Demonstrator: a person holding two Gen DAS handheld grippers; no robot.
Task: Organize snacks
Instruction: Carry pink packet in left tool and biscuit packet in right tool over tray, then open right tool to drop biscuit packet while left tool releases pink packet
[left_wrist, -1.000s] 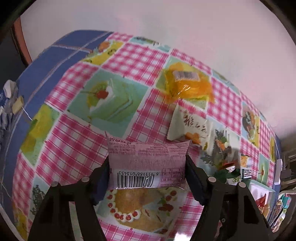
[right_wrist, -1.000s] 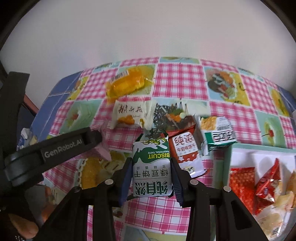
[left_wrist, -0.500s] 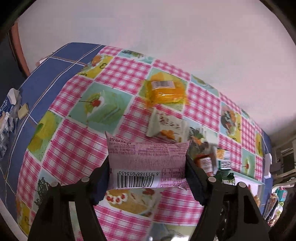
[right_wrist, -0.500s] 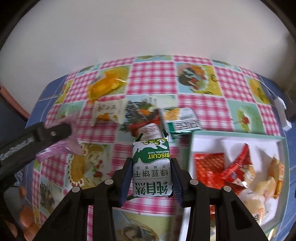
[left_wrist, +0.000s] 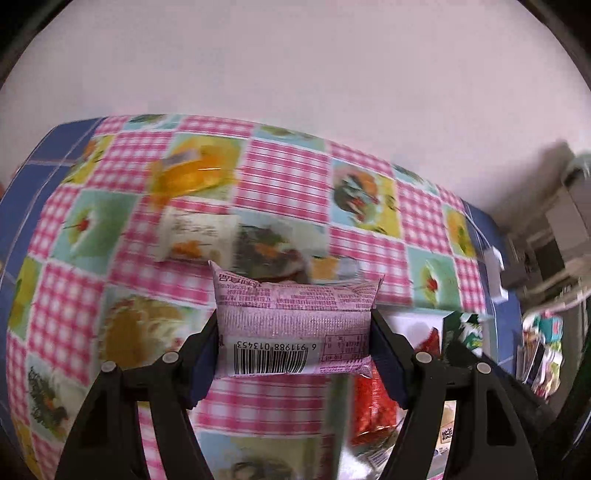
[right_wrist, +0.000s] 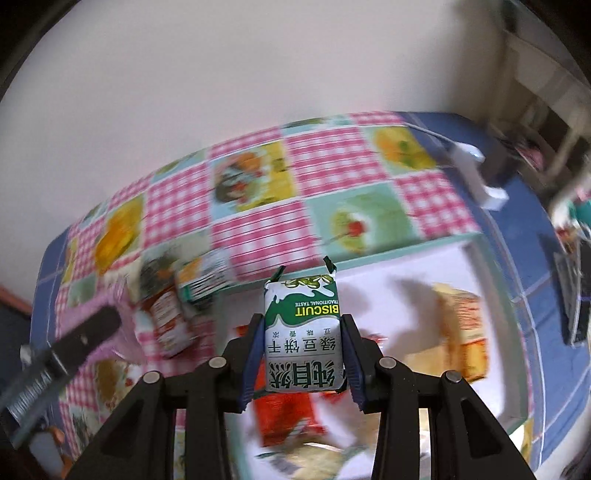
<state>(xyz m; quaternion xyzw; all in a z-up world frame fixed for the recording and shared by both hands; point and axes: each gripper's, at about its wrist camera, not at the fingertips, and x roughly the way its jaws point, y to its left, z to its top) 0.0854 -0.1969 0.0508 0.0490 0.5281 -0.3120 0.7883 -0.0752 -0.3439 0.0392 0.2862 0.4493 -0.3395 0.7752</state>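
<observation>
1. The left gripper (left_wrist: 295, 339) holds a pink packet (left_wrist: 295, 325) crosswise between its jaws; the pads press on both short ends, and the barcode faces the camera.
2. The right gripper (right_wrist: 301, 354) grips a green-and-white biscuit pack (right_wrist: 303, 339) by its two long sides, with the jaws narrow.
3. The biscuit pack hangs above the white tray (right_wrist: 517, 410), which has a pale green rim and already contains red packets (right_wrist: 288, 417) and an orange-yellow one (right_wrist: 465, 332).
4. The pink packet is above the checked tablecloth (left_wrist: 284, 177), just beside the near-left corner of the tray (left_wrist: 406, 321).
5. On the cloth behind it lie an orange packet (left_wrist: 188, 177) and a white packet (left_wrist: 199, 236), close together.
6. Left of the tray, a red-white packet (right_wrist: 166, 321) and a green-white packet (right_wrist: 203, 280) lie touching each other.
7. Both views are blurred.
</observation>
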